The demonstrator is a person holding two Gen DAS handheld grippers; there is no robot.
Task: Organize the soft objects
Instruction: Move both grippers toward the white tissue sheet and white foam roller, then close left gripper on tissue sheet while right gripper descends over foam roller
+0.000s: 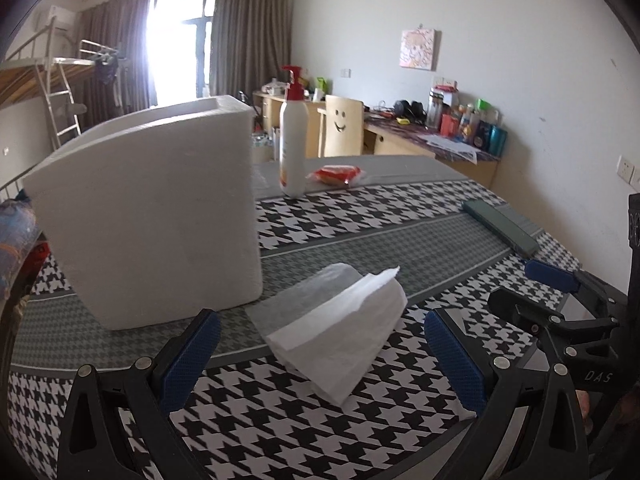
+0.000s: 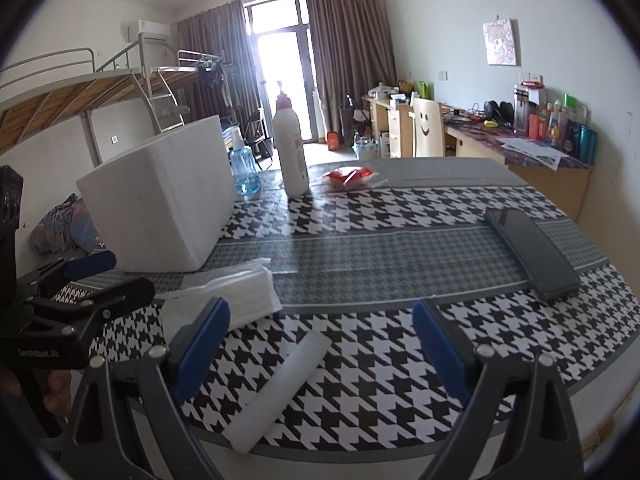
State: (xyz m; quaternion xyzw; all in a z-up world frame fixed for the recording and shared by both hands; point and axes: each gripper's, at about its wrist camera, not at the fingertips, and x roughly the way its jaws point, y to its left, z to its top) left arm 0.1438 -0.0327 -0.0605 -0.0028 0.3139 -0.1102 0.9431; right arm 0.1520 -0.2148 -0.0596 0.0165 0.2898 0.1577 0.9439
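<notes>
Folded tissue stack [image 1: 336,336] lies directly between the spread fingers of the left gripper [image 1: 320,360], nearer than the right gripper [image 2: 320,344], also spread.

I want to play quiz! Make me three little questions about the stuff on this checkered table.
1. True or false: the left gripper is squeezing the folded tissue.
2. Which thing lies in front of the right gripper? A) white foam strip B) pump bottle C) dark phone
3. Fill in: the red snack packet lies beside the ____ bottle.

Key: 1 false, both grippers are open and the tissue lies loose on the tablecloth by the white foam box. 2 A. 3 pump.
</notes>
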